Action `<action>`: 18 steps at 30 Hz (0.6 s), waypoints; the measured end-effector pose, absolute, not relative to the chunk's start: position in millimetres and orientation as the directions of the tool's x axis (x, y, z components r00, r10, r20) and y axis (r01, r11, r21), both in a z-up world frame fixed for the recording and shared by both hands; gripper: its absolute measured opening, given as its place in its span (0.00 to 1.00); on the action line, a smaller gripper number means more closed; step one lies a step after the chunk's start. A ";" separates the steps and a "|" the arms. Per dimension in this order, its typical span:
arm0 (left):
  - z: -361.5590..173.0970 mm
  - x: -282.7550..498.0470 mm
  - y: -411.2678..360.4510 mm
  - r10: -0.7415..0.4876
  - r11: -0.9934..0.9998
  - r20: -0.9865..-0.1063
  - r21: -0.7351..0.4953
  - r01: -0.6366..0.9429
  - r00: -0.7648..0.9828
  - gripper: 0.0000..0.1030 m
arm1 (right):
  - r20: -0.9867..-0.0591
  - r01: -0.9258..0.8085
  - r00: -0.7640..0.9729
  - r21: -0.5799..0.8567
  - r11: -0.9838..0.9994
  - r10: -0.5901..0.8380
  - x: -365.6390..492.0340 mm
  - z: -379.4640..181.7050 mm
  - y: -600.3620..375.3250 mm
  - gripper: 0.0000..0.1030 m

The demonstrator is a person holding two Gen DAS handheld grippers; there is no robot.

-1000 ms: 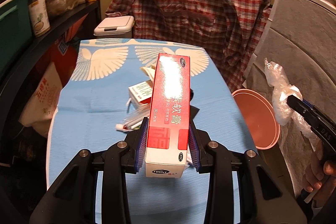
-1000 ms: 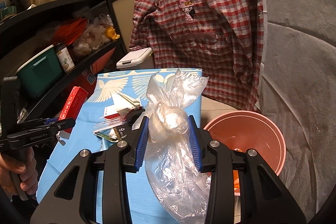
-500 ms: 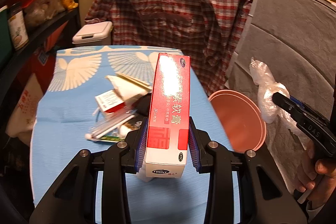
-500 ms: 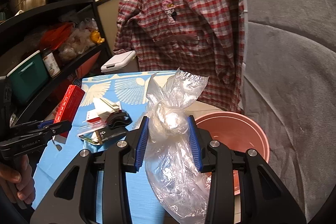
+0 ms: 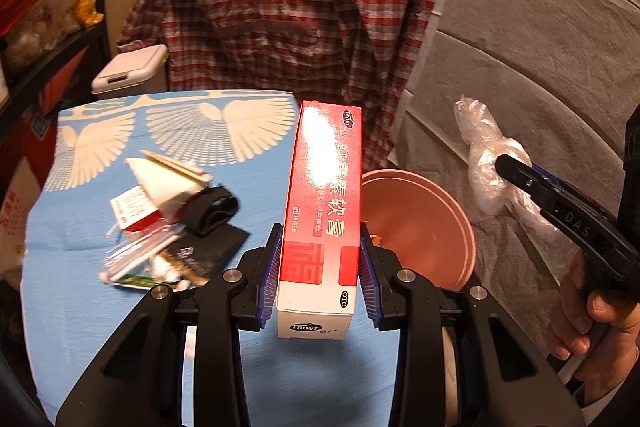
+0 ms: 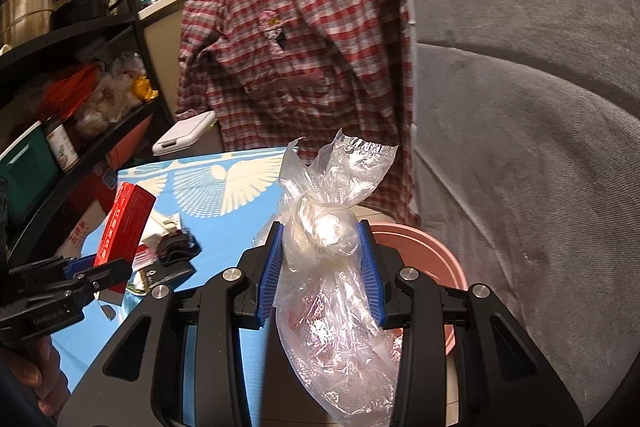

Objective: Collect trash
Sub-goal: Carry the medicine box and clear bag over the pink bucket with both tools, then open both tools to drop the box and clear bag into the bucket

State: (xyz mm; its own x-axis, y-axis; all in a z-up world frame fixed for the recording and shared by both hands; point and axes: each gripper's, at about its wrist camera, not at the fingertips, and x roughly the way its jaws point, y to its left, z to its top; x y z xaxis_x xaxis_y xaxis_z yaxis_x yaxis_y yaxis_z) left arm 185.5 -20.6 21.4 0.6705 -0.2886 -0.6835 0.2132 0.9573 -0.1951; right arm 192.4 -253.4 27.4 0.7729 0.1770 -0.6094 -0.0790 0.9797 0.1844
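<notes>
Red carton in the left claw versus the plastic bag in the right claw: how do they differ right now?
The red carton is a stiff, opaque, straight-sided box with printed lettering; the plastic bag is clear, crumpled and knotted. The carton stands up rigid between the left claw's pads, while the bag sags limp below the right claw. Both are clamped and held off the blue table, near the pink bin.

Blue cloth tabletop (image 5: 80,307): near part bare, room to pass. Mid-table blocked by trash pile (image 5: 172,227) w/ papers, a black thing, wrappers. Pink bin (image 5: 420,227) sits just off table's right edge, mouth open, room above. Grey sofa (image 6: 520,147) walls off right side. Plaid shirt (image 5: 288,27) hangs behind table's far end. Shelf rack (image 6: 80,87) crowds left. White lidded bin (image 5: 128,71) past far corner.
</notes>
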 end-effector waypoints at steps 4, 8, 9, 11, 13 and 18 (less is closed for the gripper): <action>17.5 192.3 -40.5 -0.314 0.949 -0.688 -0.205 0.240 0.655 0.34 | -0.620 -0.048 0.770 0.181 0.982 0.152 195.6 24.1 -263.4 0.37; 12.4 198.9 -59.3 -0.334 0.941 -0.697 -0.210 0.264 0.635 0.34 | -0.636 -0.020 0.760 0.182 0.983 0.133 200.6 19.7 -273.7 0.37; 10.2 201.6 -65.0 -0.339 0.939 -0.700 -0.211 0.272 0.628 0.34 | -0.641 -0.015 0.757 0.180 0.983 0.129 201.5 18.6 -274.8 0.37; 6.6 206.5 -74.5 -0.349 0.935 -0.707 -0.216 0.282 0.615 0.34 | -0.654 0.000 0.747 0.182 0.983 0.121 205.3 15.0 -279.0 0.37; 3.0 211.1 -83.7 -0.359 0.930 -0.715 -0.222 0.292 0.600 0.34 | -0.665 0.010 0.738 0.182 0.983 0.115 209.1 12.0 -281.1 0.37; -7.4 222.6 -105.5 -0.367 0.925 -0.733 -0.224 0.306 0.572 0.34 | -0.685 0.031 0.721 0.186 0.982 0.107 216.7 5.6 -285.6 0.37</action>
